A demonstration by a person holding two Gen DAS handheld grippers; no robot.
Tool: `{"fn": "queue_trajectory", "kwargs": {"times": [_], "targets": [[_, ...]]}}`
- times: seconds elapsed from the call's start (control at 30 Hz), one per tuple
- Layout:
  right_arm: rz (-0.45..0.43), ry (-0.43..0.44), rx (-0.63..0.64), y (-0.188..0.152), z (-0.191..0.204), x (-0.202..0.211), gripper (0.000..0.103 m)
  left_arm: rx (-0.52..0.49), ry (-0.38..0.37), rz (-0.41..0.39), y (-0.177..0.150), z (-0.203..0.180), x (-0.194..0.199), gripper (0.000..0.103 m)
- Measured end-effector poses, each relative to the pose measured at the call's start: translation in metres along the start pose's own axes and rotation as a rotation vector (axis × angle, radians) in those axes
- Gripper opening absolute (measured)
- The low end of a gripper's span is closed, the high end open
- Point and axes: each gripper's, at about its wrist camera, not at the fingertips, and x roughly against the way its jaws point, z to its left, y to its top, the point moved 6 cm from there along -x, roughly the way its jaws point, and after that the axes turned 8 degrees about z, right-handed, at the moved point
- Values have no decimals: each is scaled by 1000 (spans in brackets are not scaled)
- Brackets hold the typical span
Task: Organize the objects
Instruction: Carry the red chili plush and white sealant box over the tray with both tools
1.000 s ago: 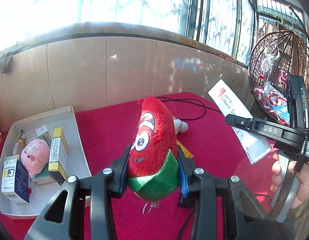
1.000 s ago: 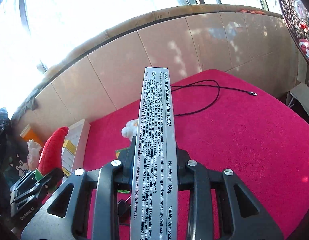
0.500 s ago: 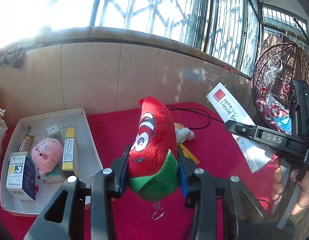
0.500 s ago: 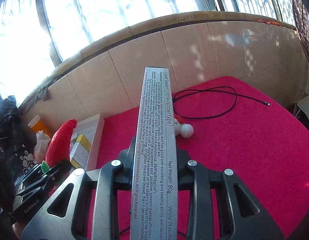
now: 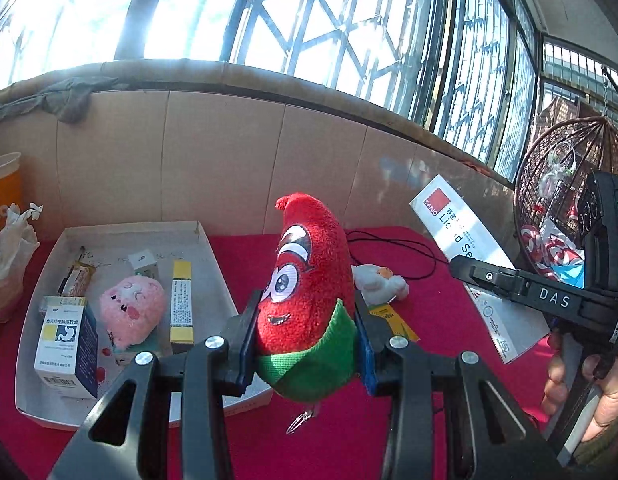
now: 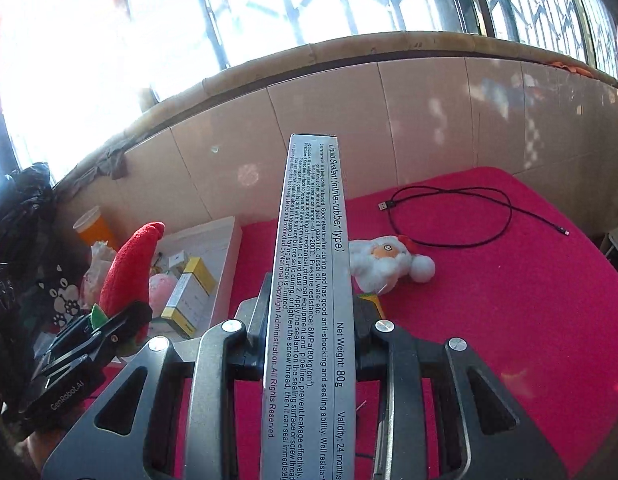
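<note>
Left gripper point(image 5: 307, 324) clamped on red chili plush point(image 5: 309, 280) at its green collar, held clear above red tabletop point(image 5: 429, 304), long axis near upright, pointed tip up and leaning slightly toward far wall. Right gripper point(image 6: 309, 320) pinched narrow on long sealant box point(image 6: 313, 280), long axis running along fingers, free end aimed away toward far wall, box off the cloth. White tray point(image 5: 217, 256) sat at tabletop's left edge with boxes and pink plush point(image 5: 133, 310); Santa plush point(image 6: 385, 262) and black cable point(image 6: 461, 220) lay mid-cloth toward far edge.
</note>
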Motion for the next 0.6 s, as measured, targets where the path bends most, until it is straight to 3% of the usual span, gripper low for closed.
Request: {"fn": "queue_trajectory", "kwargs": {"times": [0.6], "targets": [[35, 67, 174, 7, 88, -24, 28, 128, 80, -49, 10, 75, 24, 40]]}}
